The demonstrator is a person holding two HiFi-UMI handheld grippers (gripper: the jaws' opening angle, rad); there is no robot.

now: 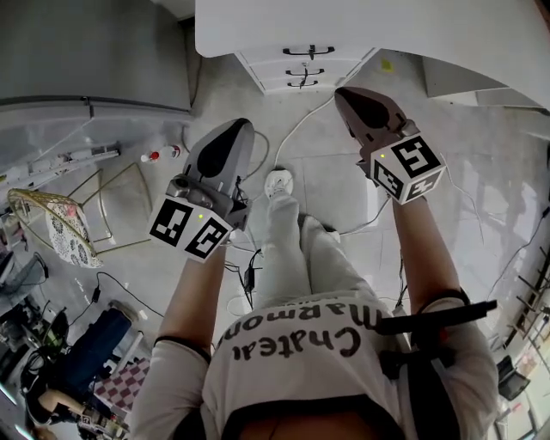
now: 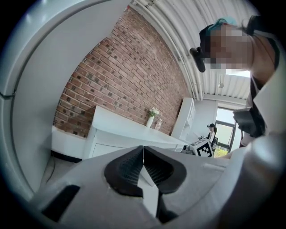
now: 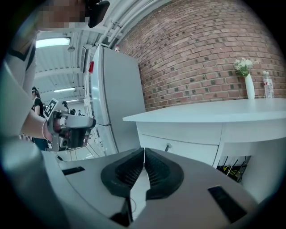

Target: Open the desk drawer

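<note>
The white desk [image 1: 361,26] stands ahead of me, its stack of drawers [image 1: 305,67] fitted with black handles. In the right gripper view the top drawer [image 3: 178,144] and its handle [image 3: 167,146] lie straight beyond the jaws, some way off. My left gripper [image 1: 243,127] hangs over the floor, short of the desk; its pads [image 2: 129,166] meet with nothing between them. My right gripper [image 1: 340,91] is nearer the drawers, touching nothing, and its pads [image 3: 156,167] are pressed together and empty too.
A grey fridge [image 3: 117,105] stands left of the desk. Cables and a round white plug block [image 1: 278,182] lie on the floor by my feet. A chair with a patterned cushion [image 1: 53,225] is at the left. A vase of flowers [image 3: 244,78] stands on the desk top.
</note>
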